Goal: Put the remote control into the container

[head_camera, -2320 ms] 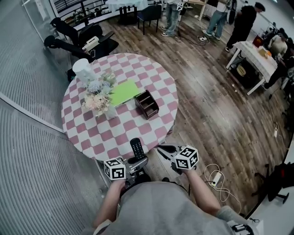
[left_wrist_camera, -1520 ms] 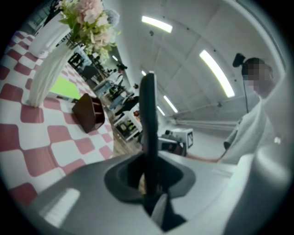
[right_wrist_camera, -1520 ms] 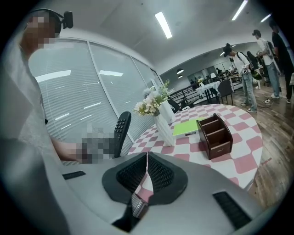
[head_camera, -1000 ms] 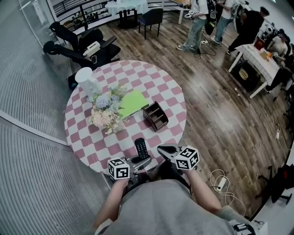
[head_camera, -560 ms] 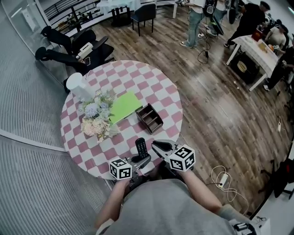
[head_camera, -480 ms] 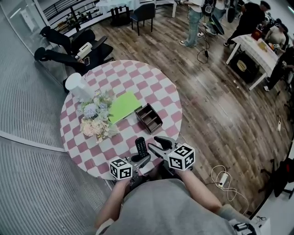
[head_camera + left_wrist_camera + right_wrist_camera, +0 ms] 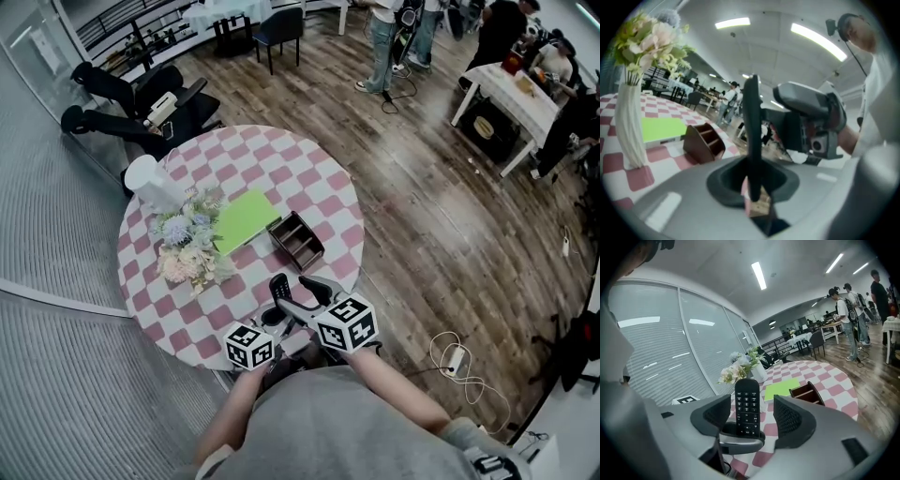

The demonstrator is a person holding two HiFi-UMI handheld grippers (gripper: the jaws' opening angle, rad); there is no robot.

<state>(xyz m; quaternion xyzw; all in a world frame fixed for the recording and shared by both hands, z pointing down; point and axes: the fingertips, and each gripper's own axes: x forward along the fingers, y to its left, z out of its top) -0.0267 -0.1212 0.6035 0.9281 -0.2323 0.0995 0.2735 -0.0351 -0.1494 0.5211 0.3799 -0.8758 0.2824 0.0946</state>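
The black remote control (image 7: pixel 279 287) stands upright over the table's near edge, its lower end clamped by my left gripper (image 7: pixel 273 319). In the left gripper view the remote (image 7: pixel 751 117) shows edge-on between the jaws of my left gripper (image 7: pixel 752 180). My right gripper (image 7: pixel 302 293) has just been opening; its jaws stand wide on either side of the remote (image 7: pixel 747 404) without touching it. The right gripper's fingers (image 7: pixel 791 420) leave a gap on both sides. The brown wooden container (image 7: pixel 295 240) sits on the table beyond, also visible as the container (image 7: pixel 806 392).
The round pink-checked table (image 7: pixel 309 178) also carries a green pad (image 7: pixel 243 219), a vase of flowers (image 7: pixel 186 251) and a white cylinder (image 7: pixel 148 182). Office chairs (image 7: pixel 141 98) stand behind it. People stand on the wooden floor at the back.
My right gripper has risen and moved left to the remote, and its jaws have gone from shut to wide open around it. The left gripper still holds the remote, shifted slightly.
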